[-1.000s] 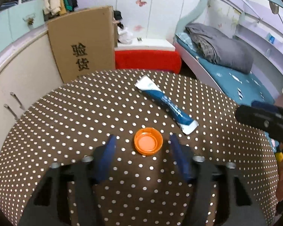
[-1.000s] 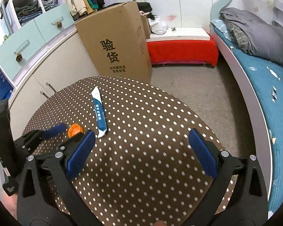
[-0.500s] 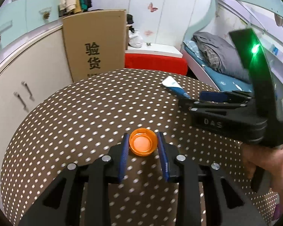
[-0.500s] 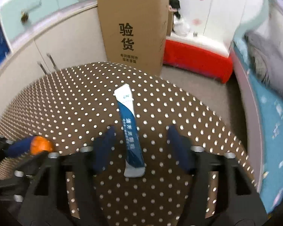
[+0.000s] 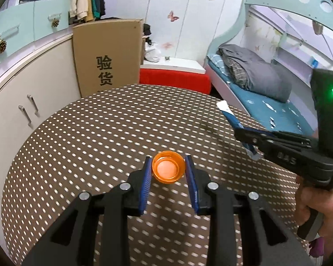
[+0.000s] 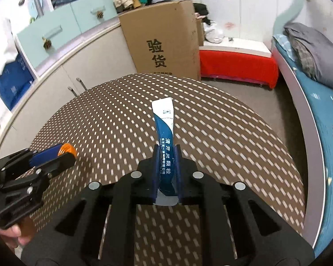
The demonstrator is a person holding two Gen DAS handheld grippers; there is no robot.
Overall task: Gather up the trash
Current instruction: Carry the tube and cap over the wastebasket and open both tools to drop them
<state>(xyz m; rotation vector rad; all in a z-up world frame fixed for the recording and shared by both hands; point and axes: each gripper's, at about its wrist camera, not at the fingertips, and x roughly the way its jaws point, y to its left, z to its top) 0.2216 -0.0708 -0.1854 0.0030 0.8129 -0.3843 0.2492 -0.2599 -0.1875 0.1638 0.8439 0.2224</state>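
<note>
Left hand-held gripper (image 5: 168,170) clamped on orange cap (image 5: 168,169) at frame centre, above dotted counter (image 5: 100,137); right hand-held gripper (image 6: 166,155) clamped on blue sachet (image 6: 165,133)

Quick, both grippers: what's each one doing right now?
Left gripper: closed on the orange cap.
Right gripper: closed on the blue sachet.

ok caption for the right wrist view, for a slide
Right tool shut on a blue and white sachet above the polka-dot table.
</note>
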